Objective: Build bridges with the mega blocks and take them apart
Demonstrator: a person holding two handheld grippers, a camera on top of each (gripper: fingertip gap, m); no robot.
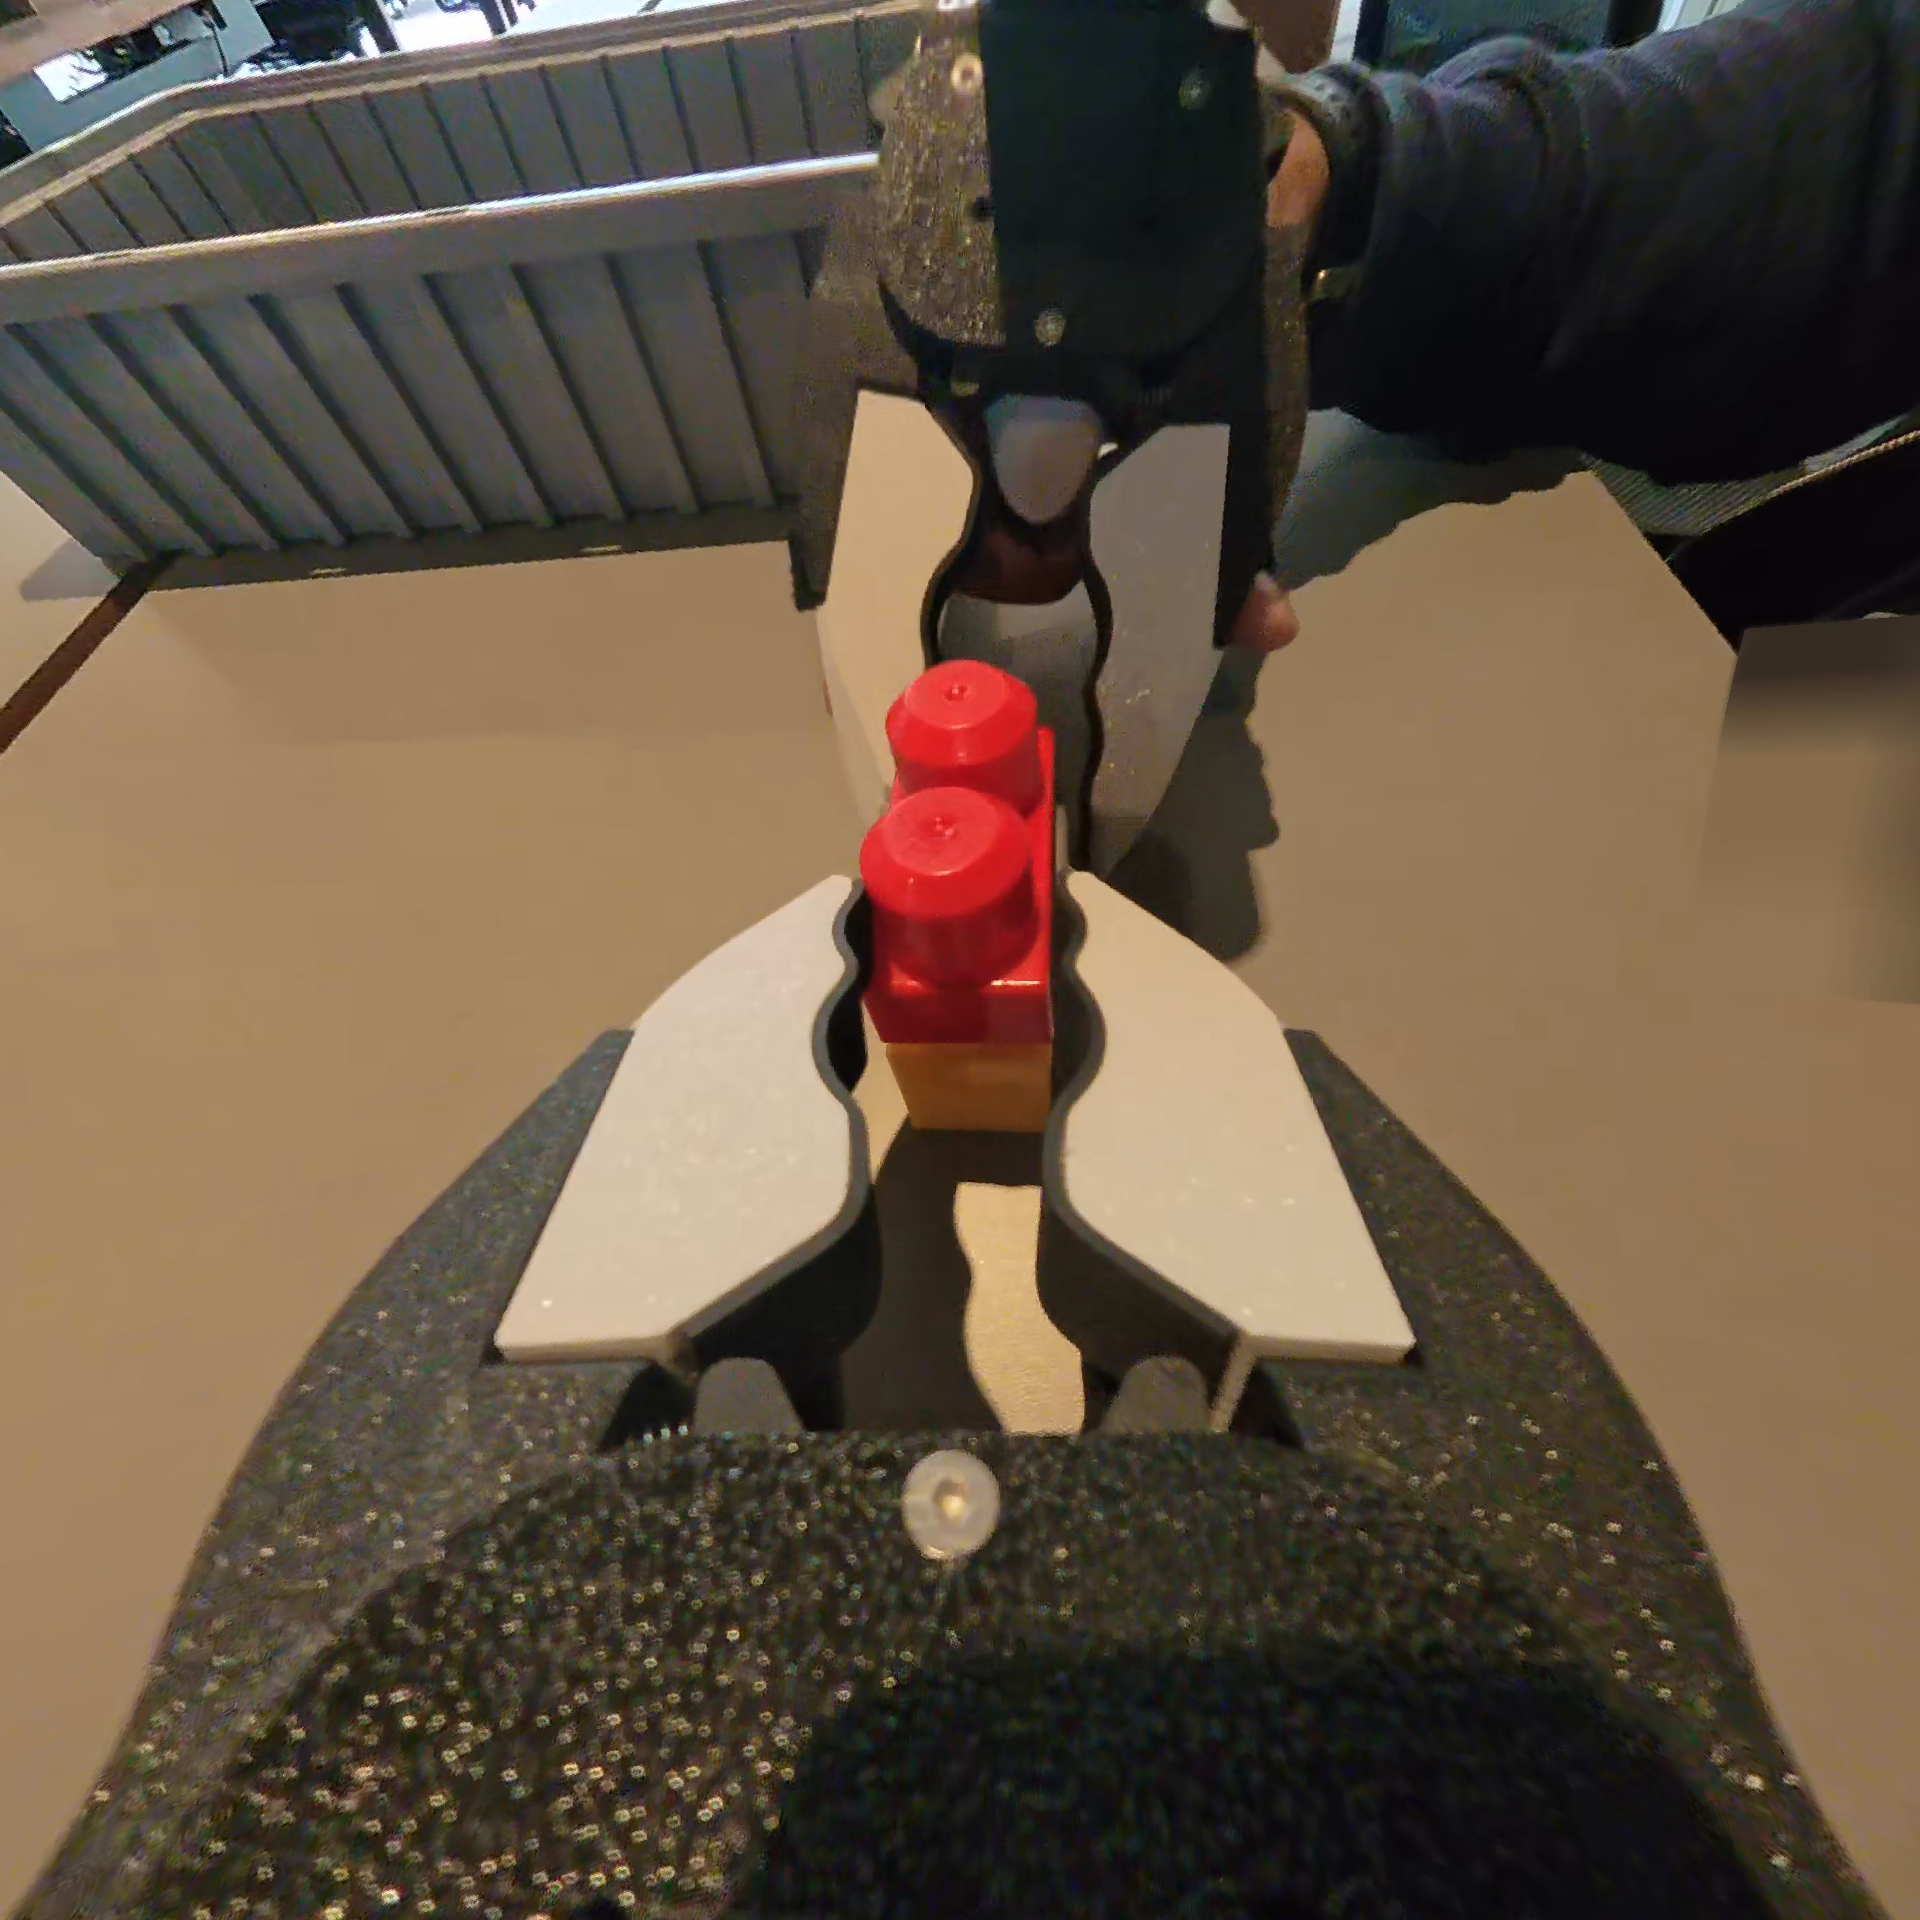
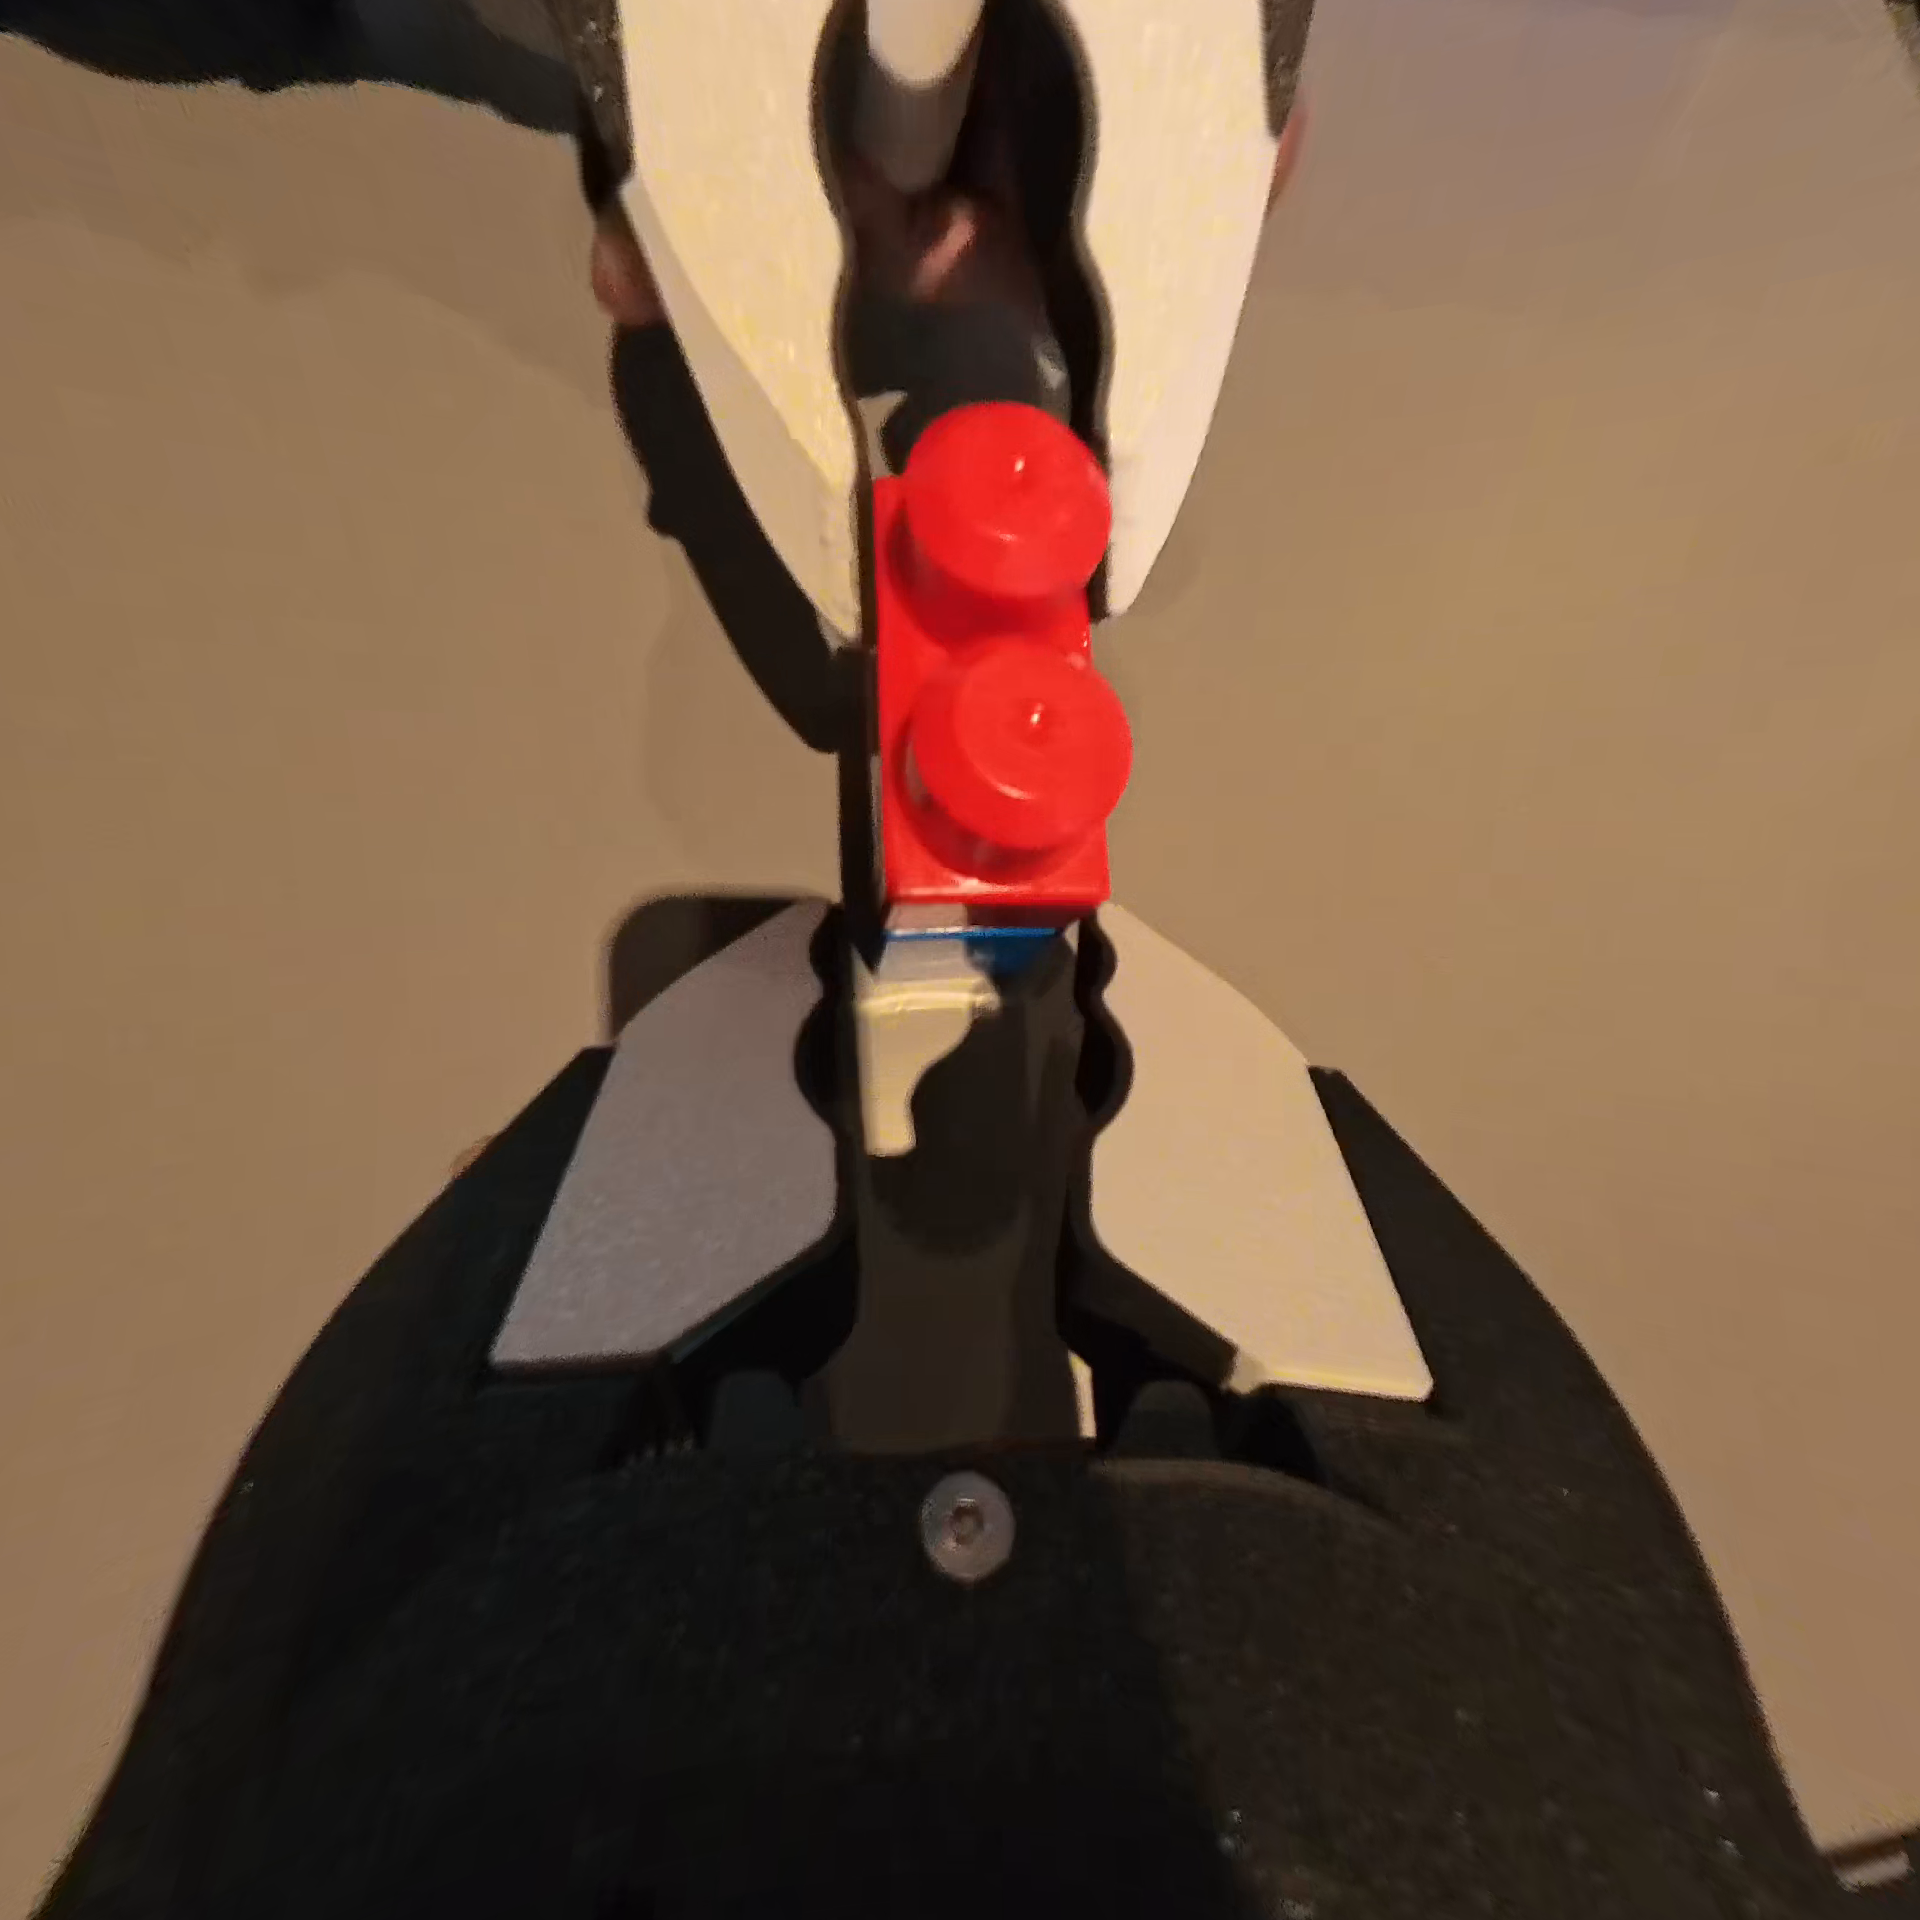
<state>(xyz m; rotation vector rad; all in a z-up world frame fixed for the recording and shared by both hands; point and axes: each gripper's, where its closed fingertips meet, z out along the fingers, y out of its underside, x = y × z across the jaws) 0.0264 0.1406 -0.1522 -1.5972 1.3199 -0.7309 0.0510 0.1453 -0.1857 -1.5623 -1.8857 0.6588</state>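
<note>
The red block (image 1: pixel 961 883), its long axis running near to far over a yellow block (image 1: pixel 971 1086) on the table (image 1: pixel 364 883), is pinched between the left claw (image 1: pixel 961 935) (near end) and the right claw (image 2: pixel 977 935) opposite.

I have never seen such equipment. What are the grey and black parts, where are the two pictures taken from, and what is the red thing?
A person holds one hand-held gripper per hand; each carries a camera looking along its grey fingers. The two face each other. The left hand-held gripper flanks a red block stacked on a yellow block. The right hand-held gripper meets the red block's other end, above a blue block. All stands on a beige table. Whether either truly squeezes is unclear.
</note>
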